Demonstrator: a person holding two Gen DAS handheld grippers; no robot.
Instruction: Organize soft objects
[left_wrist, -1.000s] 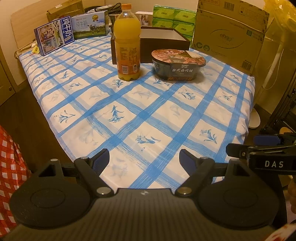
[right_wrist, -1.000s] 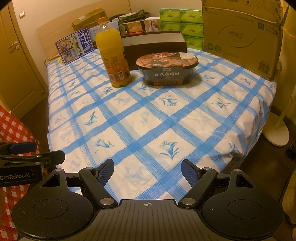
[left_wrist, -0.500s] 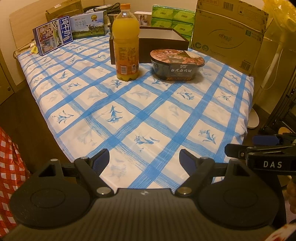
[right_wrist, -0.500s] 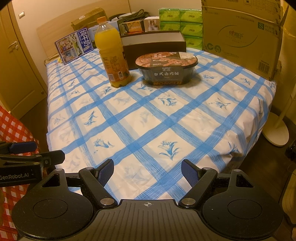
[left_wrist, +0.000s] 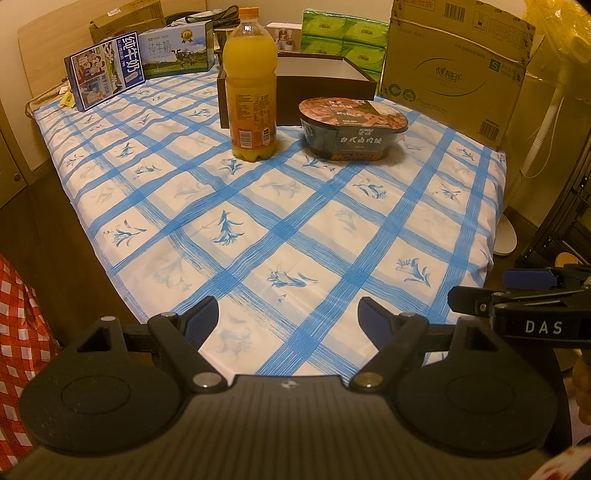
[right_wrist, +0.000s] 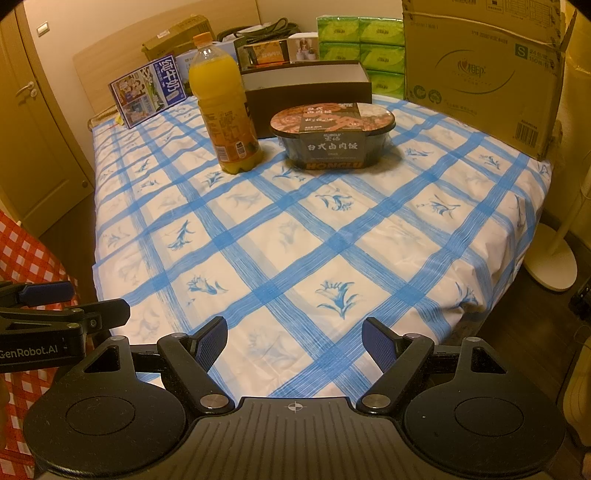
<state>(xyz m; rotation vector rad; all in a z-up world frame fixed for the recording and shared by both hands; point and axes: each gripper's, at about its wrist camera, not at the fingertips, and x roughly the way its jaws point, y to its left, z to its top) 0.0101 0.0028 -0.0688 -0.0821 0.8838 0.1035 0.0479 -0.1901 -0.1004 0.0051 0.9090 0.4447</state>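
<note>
A bed with a blue-checked white sheet (left_wrist: 295, 221) fills both views. On it stand an orange juice bottle (left_wrist: 251, 88), also in the right wrist view (right_wrist: 225, 107), and a dark instant rice bowl (left_wrist: 352, 127), seen again in the right wrist view (right_wrist: 332, 134). Behind them lies an open dark brown box (left_wrist: 325, 83). My left gripper (left_wrist: 288, 317) is open and empty above the near edge of the bed. My right gripper (right_wrist: 295, 338) is open and empty there too, to the right of the left one.
Two milk cartons (left_wrist: 105, 75) stand at the far left of the bed. Green tissue packs (left_wrist: 343, 40) and a large cardboard box (left_wrist: 458, 70) are at the back right. A red checked cloth (right_wrist: 26, 258) is at the left. A white fan base (right_wrist: 550, 266) stands on the floor at the right.
Both grippers have drifted slightly, so the scene has shifted a little in each view. Both stay open and empty.
</note>
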